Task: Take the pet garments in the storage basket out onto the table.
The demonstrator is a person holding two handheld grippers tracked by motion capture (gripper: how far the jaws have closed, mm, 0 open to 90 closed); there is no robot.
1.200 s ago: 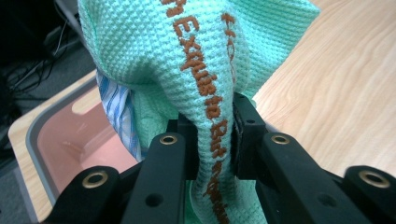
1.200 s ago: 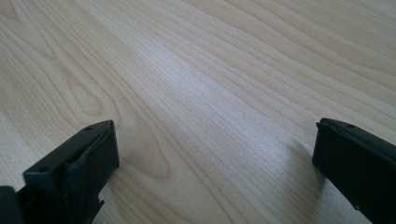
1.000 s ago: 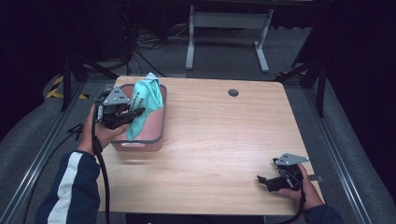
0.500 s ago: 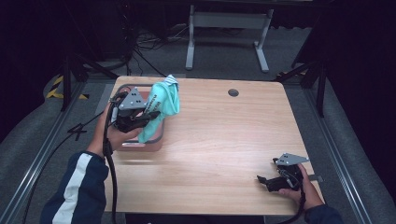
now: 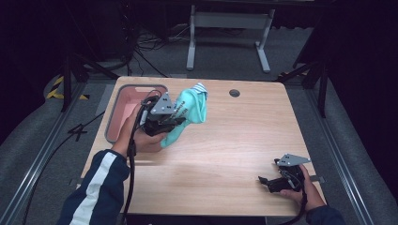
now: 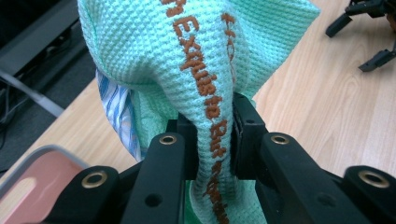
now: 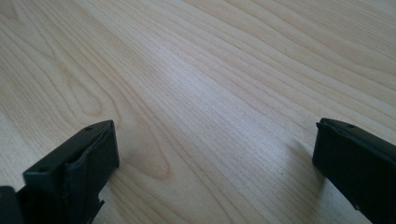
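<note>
Mint cloth (image 6: 205, 60) between closed jaws

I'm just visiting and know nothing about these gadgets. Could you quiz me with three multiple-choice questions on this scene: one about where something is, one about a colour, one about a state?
1. Where is the pink bin?
A. far left of the table
B. near right corner
C. on the floor

2. What colour is the lettering on the mint-green cloth?
A. black
B. orange-brown
C. white

3. How is the right hand-held gripper?
A. shut on the cloth
B. open, holding nothing
C. shut on a cup

Answers: 1 A, the bin sits at the table's far left edge. 2 B, the left gripper view shows orange-brown letters. 3 B, its jaws stand wide apart over bare wood.
</note>
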